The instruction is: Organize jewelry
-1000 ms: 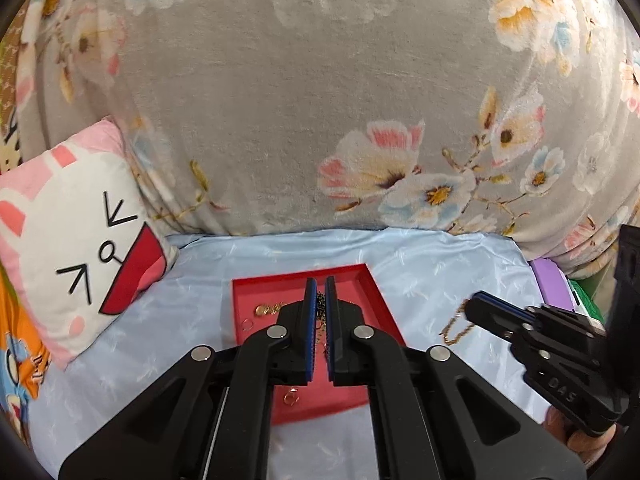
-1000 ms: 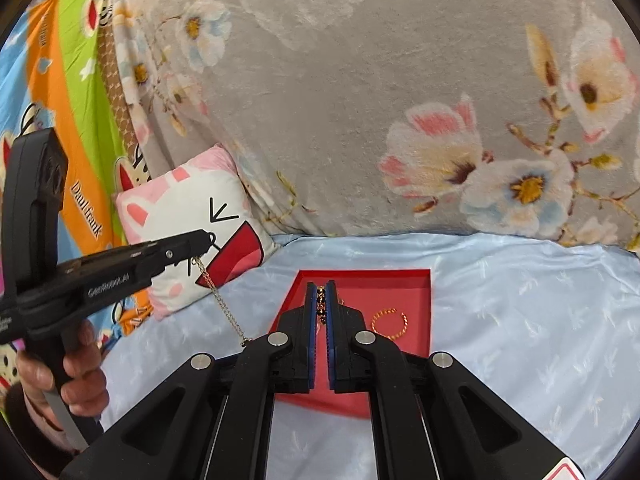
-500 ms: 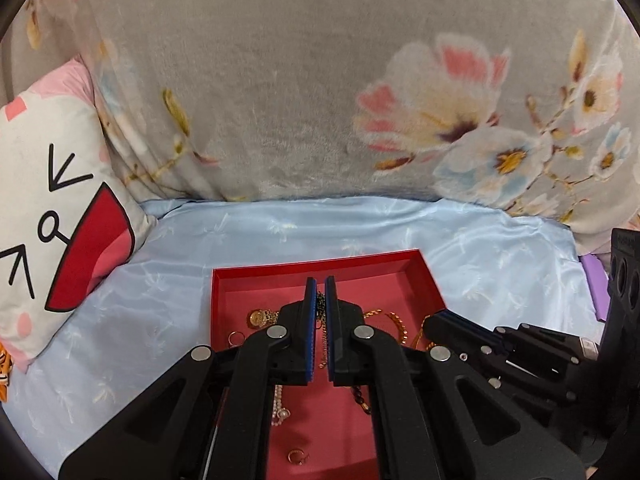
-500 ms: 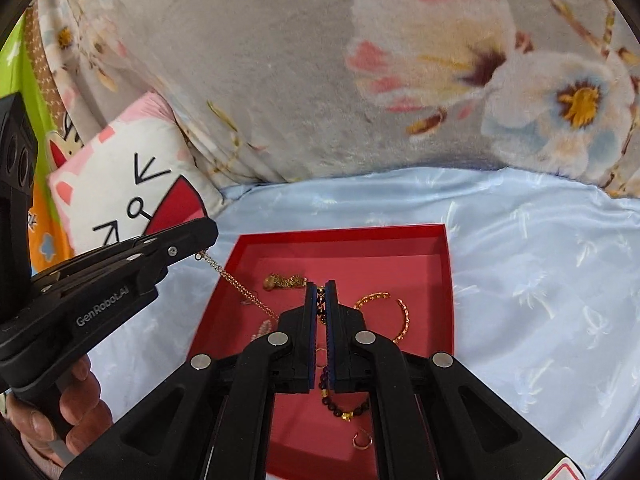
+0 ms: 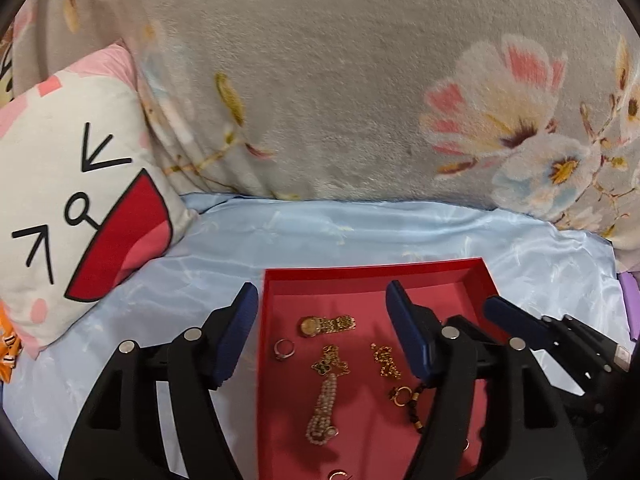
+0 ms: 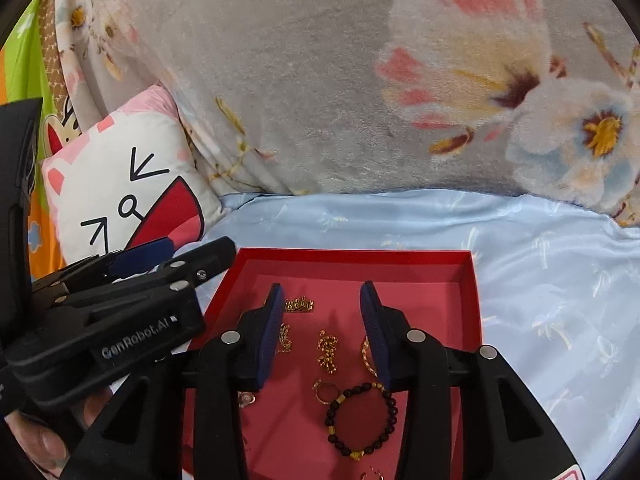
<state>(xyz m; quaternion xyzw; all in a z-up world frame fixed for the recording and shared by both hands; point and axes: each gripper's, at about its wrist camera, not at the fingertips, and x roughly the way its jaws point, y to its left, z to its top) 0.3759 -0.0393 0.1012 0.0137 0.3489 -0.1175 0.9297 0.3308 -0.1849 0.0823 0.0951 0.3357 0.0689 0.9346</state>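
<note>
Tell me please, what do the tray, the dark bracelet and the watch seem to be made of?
Tray: probably matte red cardboard, given its thin, straight folded walls.
Bracelet: dark, dull round beads, perhaps wood or stone, with small gold spacers.
Watch: shiny gold-colored metal with a linked band; real gold cannot be judged.

A red tray (image 6: 472, 292) of gold jewelry (image 6: 327, 350) and a dark-beaded bracelet (image 6: 362, 420) sat on a pale blue sheet (image 6: 540, 280), before a grey floral blanket (image 6: 320, 80) and a white-and-pink cartoon-face pillow (image 5: 68, 200).

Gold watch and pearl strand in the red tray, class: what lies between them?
In the left wrist view, a gold butterfly pendant necklace lies between the gold watch and the pearl strand in the red tray.
</note>
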